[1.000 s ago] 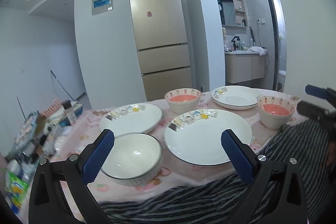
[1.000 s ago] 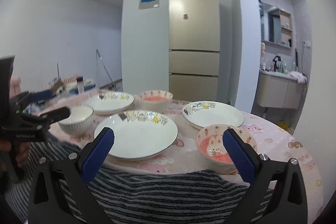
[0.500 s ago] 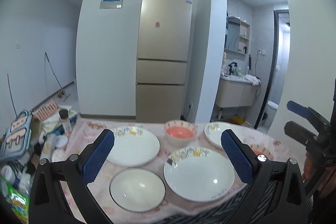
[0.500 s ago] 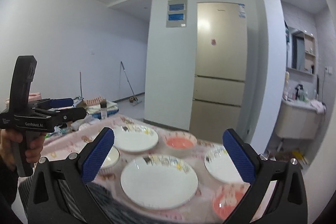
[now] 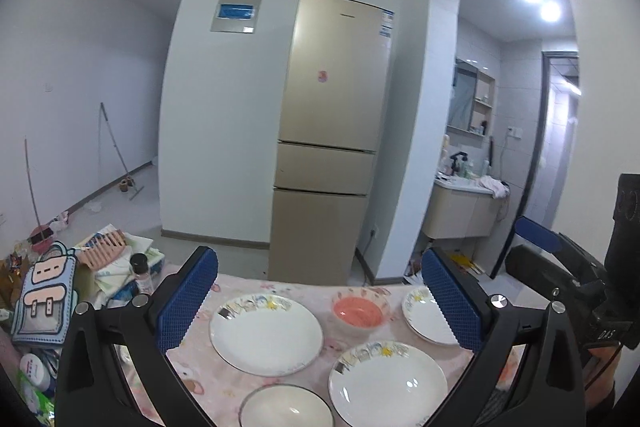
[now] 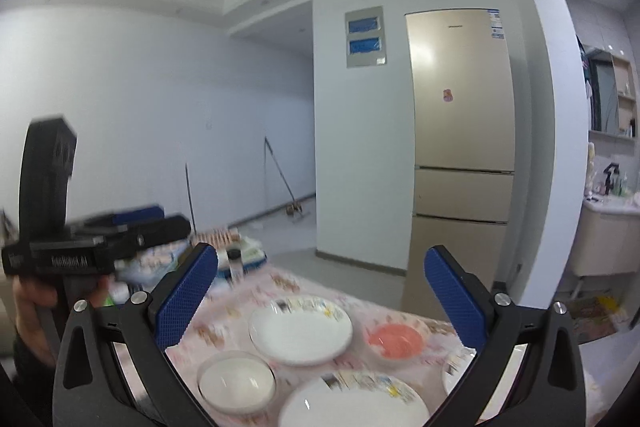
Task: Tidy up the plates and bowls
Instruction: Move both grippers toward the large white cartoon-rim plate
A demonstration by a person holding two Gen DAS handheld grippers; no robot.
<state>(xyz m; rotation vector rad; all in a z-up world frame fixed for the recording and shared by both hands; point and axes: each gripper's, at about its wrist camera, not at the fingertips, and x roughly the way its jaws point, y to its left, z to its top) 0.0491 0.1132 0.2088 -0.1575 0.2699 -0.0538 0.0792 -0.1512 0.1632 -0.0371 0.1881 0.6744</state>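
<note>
On the bench (image 5: 224, 383), in the left wrist view, three white plates lie apart: one at the left (image 5: 266, 334), one near the middle front (image 5: 387, 383) and one at the right (image 5: 428, 317), partly hidden behind a blue pad. A pink bowl (image 5: 357, 311) stands between the left and right plates, and a white bowl (image 5: 286, 407) sits at the lower edge. The left hand-held gripper (image 5: 320, 303) is spread wide and holds nothing. Compared with one second ago, this camera now sits much higher and further back, so the dishes look small and low in the picture. The other tool shows at the right edge.

In the right wrist view, which is blurred by motion, the right hand-held gripper (image 6: 320, 301) is also wide and empty. Below it I see the white bowl (image 6: 237, 385), a plate (image 6: 301, 331) behind it, the pink bowl (image 6: 395, 341) and a nearer plate (image 6: 354, 407). This view has risen too; the second pink bowl, which was in front earlier, is not visible now.

I judge that nothing is stacked yet, and both tools must come down again before any grasp.
</note>
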